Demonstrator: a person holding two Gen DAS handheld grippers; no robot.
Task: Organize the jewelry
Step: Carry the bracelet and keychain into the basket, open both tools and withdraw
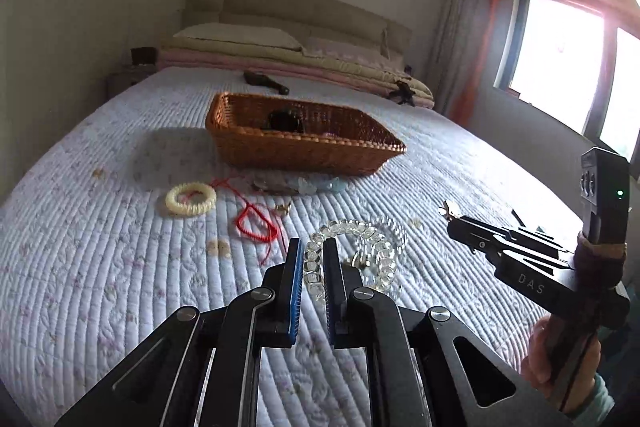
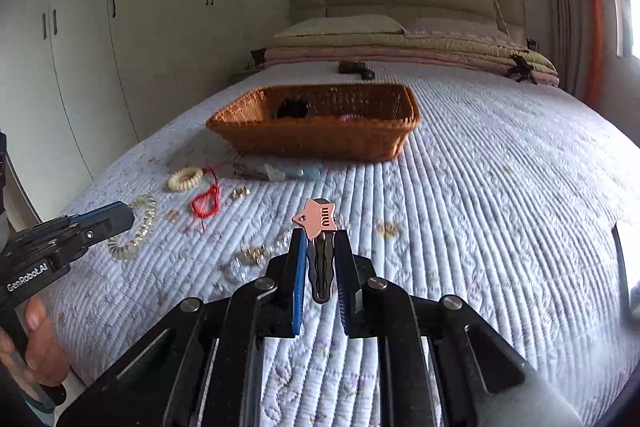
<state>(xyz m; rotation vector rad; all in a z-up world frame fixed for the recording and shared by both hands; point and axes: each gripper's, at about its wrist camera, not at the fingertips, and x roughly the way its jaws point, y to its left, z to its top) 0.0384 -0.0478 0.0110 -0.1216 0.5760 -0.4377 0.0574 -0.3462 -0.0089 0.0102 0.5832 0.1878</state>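
My left gripper (image 1: 313,247) is shut on a clear beaded bracelet (image 1: 360,251), low over the quilt; it also shows in the right wrist view (image 2: 138,223). My right gripper (image 2: 321,235) is shut on a black hair clip with a pink star (image 2: 316,217), held above the bed; the gripper also shows in the left wrist view (image 1: 450,211). A wicker basket (image 1: 248,143) (image 2: 320,141) stands ahead and holds a dark item. On the quilt lie a cream bracelet (image 1: 191,199), a red string bracelet (image 1: 256,223) and pale blue stones (image 1: 316,185).
Small gold pieces (image 2: 250,255) lie on the quilt left of my right gripper. Folded blankets and pillows (image 2: 400,43) lie at the headboard, with a dark object (image 2: 354,67) in front of them. Wardrobes stand left, a window right.
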